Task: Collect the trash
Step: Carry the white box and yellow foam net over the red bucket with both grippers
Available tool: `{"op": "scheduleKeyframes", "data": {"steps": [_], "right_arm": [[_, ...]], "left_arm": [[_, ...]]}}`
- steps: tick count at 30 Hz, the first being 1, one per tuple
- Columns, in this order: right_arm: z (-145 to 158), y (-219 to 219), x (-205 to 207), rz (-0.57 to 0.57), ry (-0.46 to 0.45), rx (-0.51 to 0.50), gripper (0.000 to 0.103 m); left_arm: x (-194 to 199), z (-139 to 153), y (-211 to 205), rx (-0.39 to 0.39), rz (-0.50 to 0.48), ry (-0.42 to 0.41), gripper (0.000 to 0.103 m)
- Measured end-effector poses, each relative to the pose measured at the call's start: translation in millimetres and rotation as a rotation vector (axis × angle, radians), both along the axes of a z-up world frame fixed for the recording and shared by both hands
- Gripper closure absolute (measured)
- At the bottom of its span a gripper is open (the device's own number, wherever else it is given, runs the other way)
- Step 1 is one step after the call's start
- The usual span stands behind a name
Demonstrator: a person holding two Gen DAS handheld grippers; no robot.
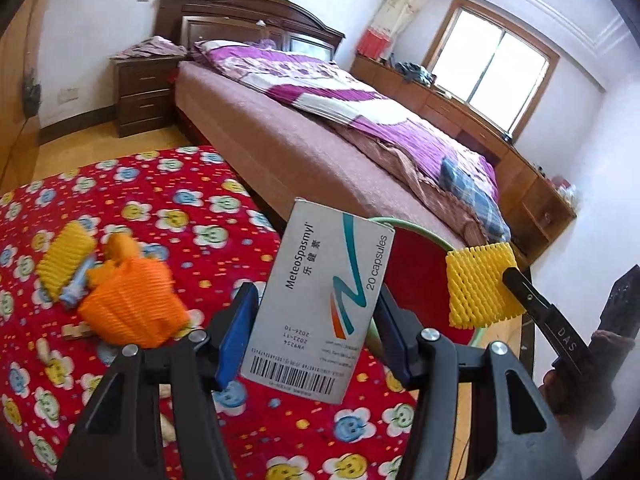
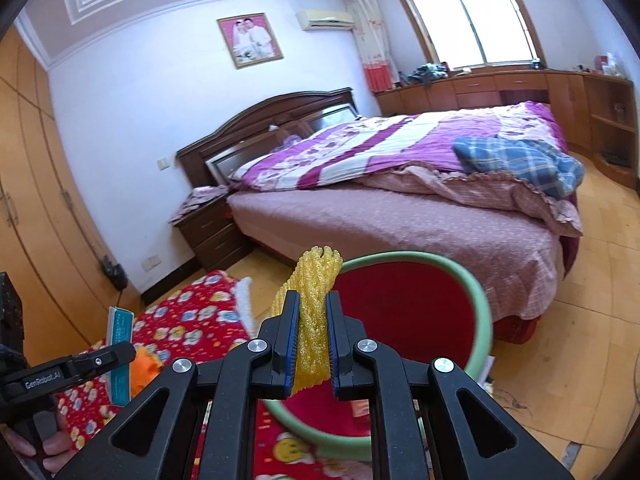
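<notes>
My left gripper [image 1: 316,328] is shut on a grey medicine box [image 1: 320,300] marked MeteoSpasmyl, held upright above the red flowered cloth [image 1: 160,200]. My right gripper [image 2: 313,344] is shut on a yellow foam net [image 2: 316,312], held over the red bin with a green rim [image 2: 476,292]. That net [image 1: 482,284] and the bin [image 1: 416,256] also show in the left wrist view, right of the box. On the cloth to the left lie an orange foam net [image 1: 132,304], another yellow foam net [image 1: 66,258] and a small blue wrapper [image 1: 76,286].
A large bed [image 2: 400,216] with a purple quilt stands behind the bin. A dark nightstand [image 2: 208,228] sits beside it. Wooden cabinets [image 2: 560,92] run under the window. The floor [image 2: 580,320] is wood. A small wooden piece [image 1: 74,330] lies on the cloth.
</notes>
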State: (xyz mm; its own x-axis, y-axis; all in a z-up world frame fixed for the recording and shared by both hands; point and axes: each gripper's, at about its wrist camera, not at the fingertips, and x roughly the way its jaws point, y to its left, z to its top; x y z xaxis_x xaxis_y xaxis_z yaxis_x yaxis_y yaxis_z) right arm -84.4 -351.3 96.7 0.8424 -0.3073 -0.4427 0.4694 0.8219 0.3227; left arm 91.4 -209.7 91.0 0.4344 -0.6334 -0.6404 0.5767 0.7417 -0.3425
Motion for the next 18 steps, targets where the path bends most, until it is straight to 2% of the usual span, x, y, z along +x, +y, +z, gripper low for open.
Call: {"op": "scheduleKeyframes", "data": {"steps": [10,18], "right_arm": [[-18,-36,-9,-0.071,0.026,0.011,0.09],[-36,-58,-9,-0.082,0.055,0.042,0.089]], "left_arm": [[-9,-9,-56,0.015,-0.093,-0.008,0.044],[-15,-22,-101,0.043,-0.167,-0.019,0.044]]}}
